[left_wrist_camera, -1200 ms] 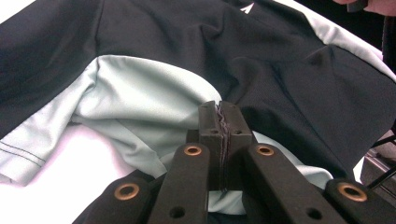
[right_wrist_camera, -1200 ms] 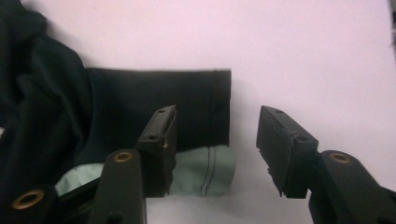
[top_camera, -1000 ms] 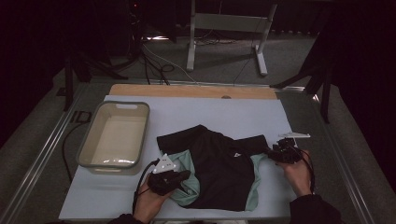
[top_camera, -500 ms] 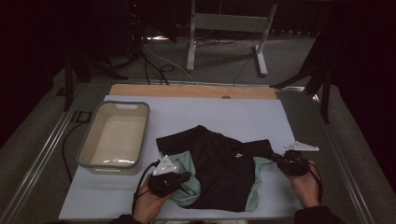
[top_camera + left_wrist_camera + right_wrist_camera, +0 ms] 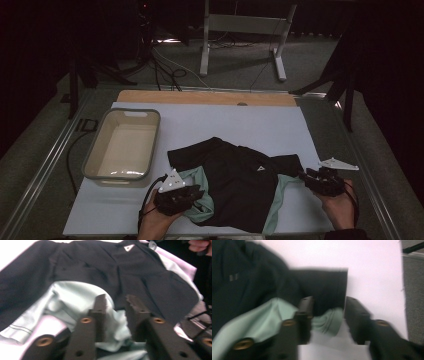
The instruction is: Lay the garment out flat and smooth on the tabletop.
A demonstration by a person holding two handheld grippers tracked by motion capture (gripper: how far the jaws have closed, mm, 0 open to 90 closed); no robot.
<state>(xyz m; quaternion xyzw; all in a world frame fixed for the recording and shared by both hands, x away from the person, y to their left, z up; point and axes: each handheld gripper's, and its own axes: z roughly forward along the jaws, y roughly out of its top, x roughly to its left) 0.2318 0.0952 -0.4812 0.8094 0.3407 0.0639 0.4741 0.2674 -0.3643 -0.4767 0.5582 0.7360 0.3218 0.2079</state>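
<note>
One black-and-mint shirt (image 5: pixel 240 185), one beige tub (image 5: pixel 122 145), two grippers: left gripper (image 5: pixel 192 192), right gripper (image 5: pixel 306 177)

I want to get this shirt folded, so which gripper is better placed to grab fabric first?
Probably the left. The left gripper has its open jaws already around a bunch of the pale green fabric of the shirt. The right gripper is open at the sleeve edge, slightly less engaged.

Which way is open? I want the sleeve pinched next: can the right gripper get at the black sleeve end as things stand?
Probably yes. The right gripper has its jaws open right at the black sleeve end, which lies flat on the table with mint fabric between the jaws. Nothing blocks it.
</note>
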